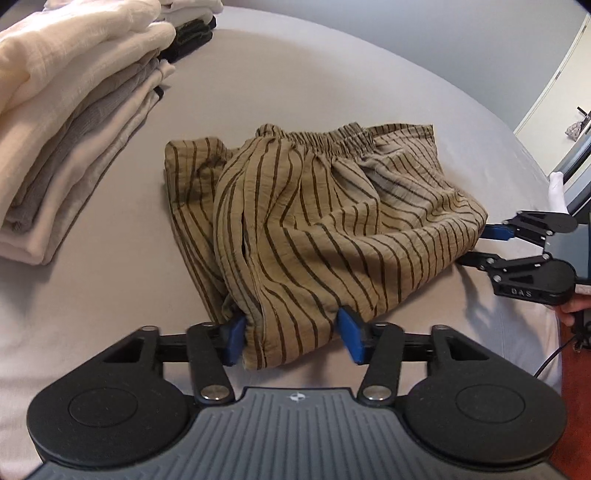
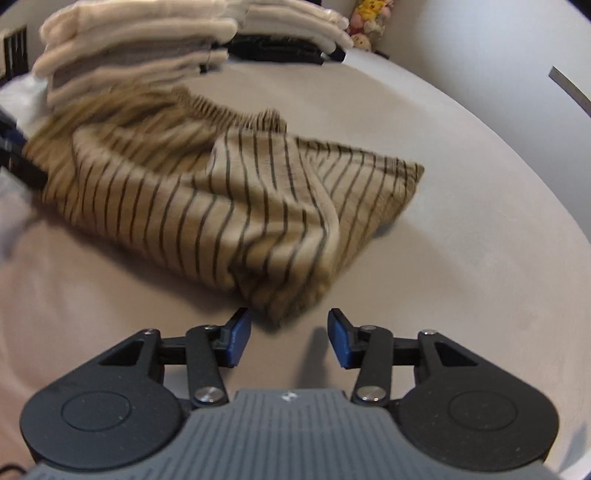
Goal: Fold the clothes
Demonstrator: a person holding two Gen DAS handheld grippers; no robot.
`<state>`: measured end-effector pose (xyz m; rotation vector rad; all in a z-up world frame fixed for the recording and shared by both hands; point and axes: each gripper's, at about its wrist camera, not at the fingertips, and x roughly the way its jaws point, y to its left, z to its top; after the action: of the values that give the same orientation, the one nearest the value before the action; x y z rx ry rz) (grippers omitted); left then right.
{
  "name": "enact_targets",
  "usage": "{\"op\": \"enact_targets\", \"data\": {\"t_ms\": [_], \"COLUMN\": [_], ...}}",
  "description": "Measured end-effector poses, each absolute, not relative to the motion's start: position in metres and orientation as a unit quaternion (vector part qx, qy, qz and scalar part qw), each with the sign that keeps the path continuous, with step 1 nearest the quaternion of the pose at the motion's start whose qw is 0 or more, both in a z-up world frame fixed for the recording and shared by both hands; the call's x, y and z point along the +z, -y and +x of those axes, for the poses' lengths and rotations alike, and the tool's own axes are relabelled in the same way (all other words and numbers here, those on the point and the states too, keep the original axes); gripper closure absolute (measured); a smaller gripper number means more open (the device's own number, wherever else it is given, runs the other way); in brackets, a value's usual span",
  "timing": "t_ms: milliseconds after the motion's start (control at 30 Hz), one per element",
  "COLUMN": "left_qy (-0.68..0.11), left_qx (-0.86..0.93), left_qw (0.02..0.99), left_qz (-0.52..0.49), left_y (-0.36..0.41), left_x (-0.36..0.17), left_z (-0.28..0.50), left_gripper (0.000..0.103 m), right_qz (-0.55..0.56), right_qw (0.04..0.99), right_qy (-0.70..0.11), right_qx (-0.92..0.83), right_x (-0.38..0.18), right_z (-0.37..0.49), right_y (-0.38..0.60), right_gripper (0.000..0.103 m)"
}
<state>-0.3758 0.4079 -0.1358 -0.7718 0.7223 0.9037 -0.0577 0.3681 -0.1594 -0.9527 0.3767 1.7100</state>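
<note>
Tan shorts with dark stripes (image 1: 314, 218) lie bunched on the grey bed sheet (image 1: 295, 85), elastic waistband on the far side. My left gripper (image 1: 293, 338) is open, its blue pads on either side of the garment's near corner, which lies between them. My right gripper (image 2: 290, 338) is open and empty, just short of another corner of the shorts (image 2: 229, 206). In the left wrist view the right gripper (image 1: 480, 245) shows at the shorts' right edge, jaws apart. The right wrist view is blurred.
A tall stack of folded cream and grey clothes (image 1: 74, 122) stands at the left, with dark folded items (image 1: 192, 37) behind it. The stack (image 2: 140, 48) shows beyond the shorts in the right wrist view. Plush toys (image 2: 369, 22) sit at the far edge. The bed's right edge drops to an orange floor (image 1: 576, 376).
</note>
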Motion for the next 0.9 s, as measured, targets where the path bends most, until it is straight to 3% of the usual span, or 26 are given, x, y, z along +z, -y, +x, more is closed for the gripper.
{"op": "enact_targets", "data": {"t_ms": [67, 133, 267, 533, 700, 833, 900], "left_qy": [-0.326, -0.319, -0.319, -0.327, -0.329, -0.319, -0.305], "left_qx": [0.42, 0.422, 0.418, 0.42, 0.41, 0.393, 0.393], "left_qw": [0.766, 0.763, 0.766, 0.759, 0.761, 0.767, 0.774], "left_qz": [-0.361, -0.371, -0.371, -0.374, -0.379, -0.394, -0.392], "left_y": [-0.409, -0.41, -0.411, -0.412, -0.411, -0.407, -0.403], "left_x": [-0.137, -0.138, -0.137, -0.138, -0.135, -0.129, -0.122], "left_z": [-0.38, -0.385, -0.388, -0.389, -0.389, -0.394, -0.398], "left_gripper": [0.077, 0.086, 0.092, 0.093, 0.083, 0.049, 0.047], "right_qz": [-0.407, -0.422, -0.414, -0.422, -0.371, -0.358, -0.347], "right_qw": [0.541, 0.545, 0.566, 0.628, 0.664, 0.666, 0.666], "right_qy": [-0.161, -0.149, -0.15, -0.173, -0.207, -0.191, -0.182], "right_qx": [0.718, 0.709, 0.697, 0.63, 0.615, 0.626, 0.635], "right_x": [-0.162, -0.163, -0.154, -0.157, -0.141, -0.131, -0.125], "right_z": [-0.061, -0.064, -0.057, -0.029, -0.003, -0.008, -0.012], "right_y": [-0.373, -0.372, -0.369, -0.378, -0.375, -0.366, -0.364], "right_gripper": [0.083, 0.094, 0.096, 0.103, 0.103, 0.102, 0.101]}}
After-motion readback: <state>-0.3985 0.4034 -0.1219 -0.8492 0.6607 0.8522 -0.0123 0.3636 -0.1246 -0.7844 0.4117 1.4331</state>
